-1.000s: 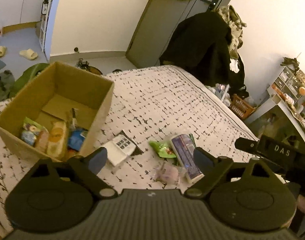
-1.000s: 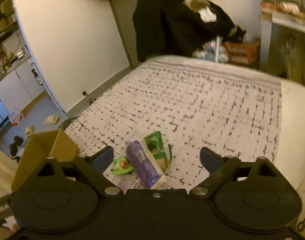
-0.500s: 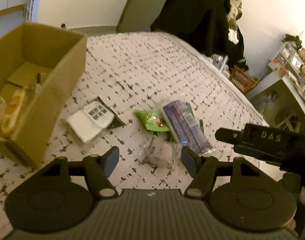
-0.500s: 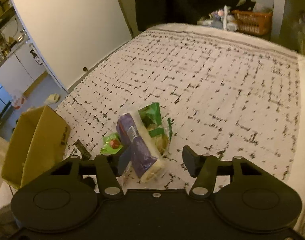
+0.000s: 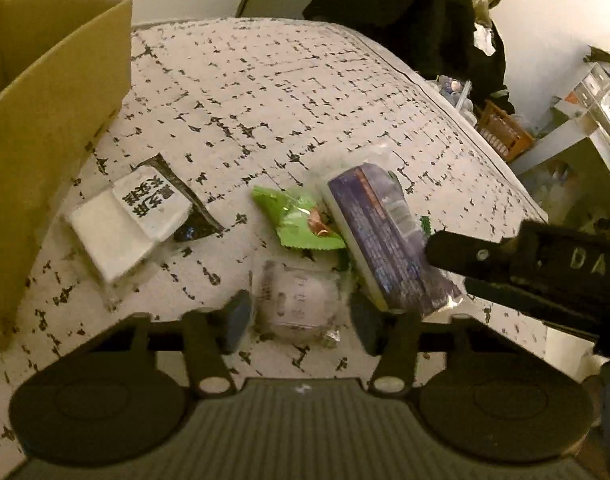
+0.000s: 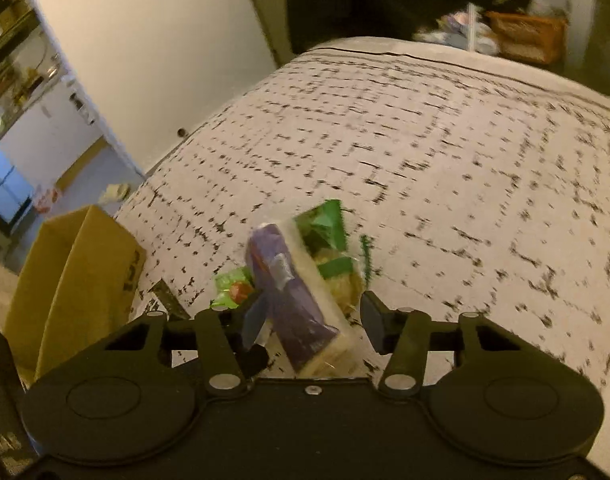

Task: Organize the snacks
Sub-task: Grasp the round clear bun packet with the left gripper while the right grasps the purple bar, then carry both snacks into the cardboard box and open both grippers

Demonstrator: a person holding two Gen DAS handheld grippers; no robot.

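Snacks lie on a patterned bedspread (image 5: 305, 92). My left gripper (image 5: 301, 316) is open with its fingers either side of a small clear-wrapped pale snack (image 5: 297, 304). My right gripper (image 6: 313, 320) is open around a long purple packet (image 6: 293, 300), which also shows in the left wrist view (image 5: 381, 244). A green wrapper (image 5: 305, 220) lies beside the purple packet. A white and black packet (image 5: 137, 216) lies near the cardboard box (image 5: 45, 120). A green and yellow bag (image 6: 333, 256) lies under the purple packet.
The cardboard box stands at the left in both views (image 6: 77, 280). The bed edge runs along the right, with an orange basket (image 5: 505, 132) and shelves on the floor beyond. Dark clothes (image 5: 405, 12) hang by a door at the back.
Both grippers have dropped toward the snacks and narrowed. The left one now straddles the clear-wrapped snack, the right one the purple packet. The box has slid to the left edge of view.
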